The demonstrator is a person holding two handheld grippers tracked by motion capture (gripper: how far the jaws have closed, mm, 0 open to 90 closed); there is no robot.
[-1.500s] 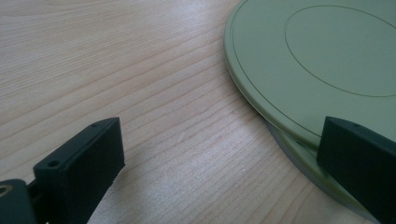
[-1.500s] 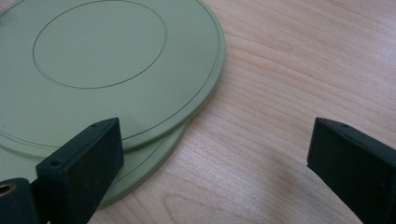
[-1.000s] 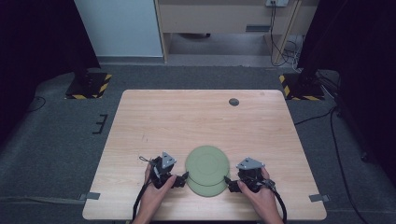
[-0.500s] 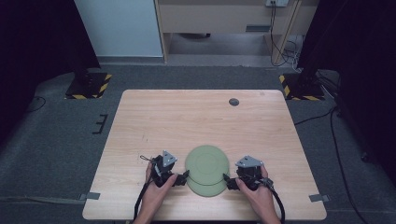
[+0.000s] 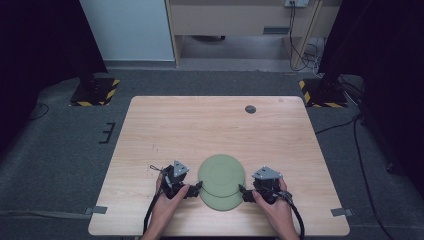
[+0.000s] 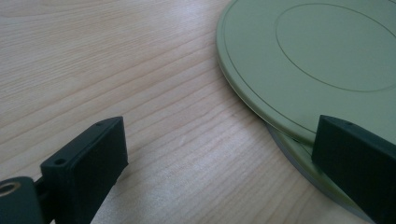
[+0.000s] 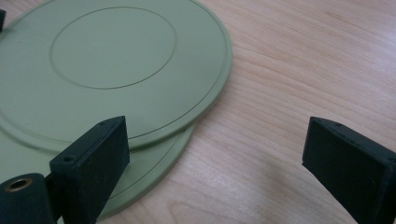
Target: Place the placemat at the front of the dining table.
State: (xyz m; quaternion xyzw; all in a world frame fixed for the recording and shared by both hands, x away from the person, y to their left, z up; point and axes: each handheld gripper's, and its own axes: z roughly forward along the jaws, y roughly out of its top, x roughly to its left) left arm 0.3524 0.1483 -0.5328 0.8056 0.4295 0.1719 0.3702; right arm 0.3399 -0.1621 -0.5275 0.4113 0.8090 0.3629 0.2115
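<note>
**Two green plates stacked, both grippers waiting at their sides**

I see the upper green plate (image 5: 221, 173) lying upside down on the lower green plate (image 5: 223, 201), shifted a little toward the far side, so the lower rim shows at the near edge. Both rest on the wooden table (image 5: 210, 125), near its front edge. Left of the plates, my left gripper (image 5: 194, 189) has its jaws wide apart; one jaw is over the plates' rims, the other over bare wood. Right of the plates, my right gripper (image 5: 243, 192) is also spread wide, one jaw above the rims. Compared with a second ago, I find almost no change: plates and both hands stay in the same place. Far behind the plates, a small dark disc (image 5: 250, 109) lies.
</note>
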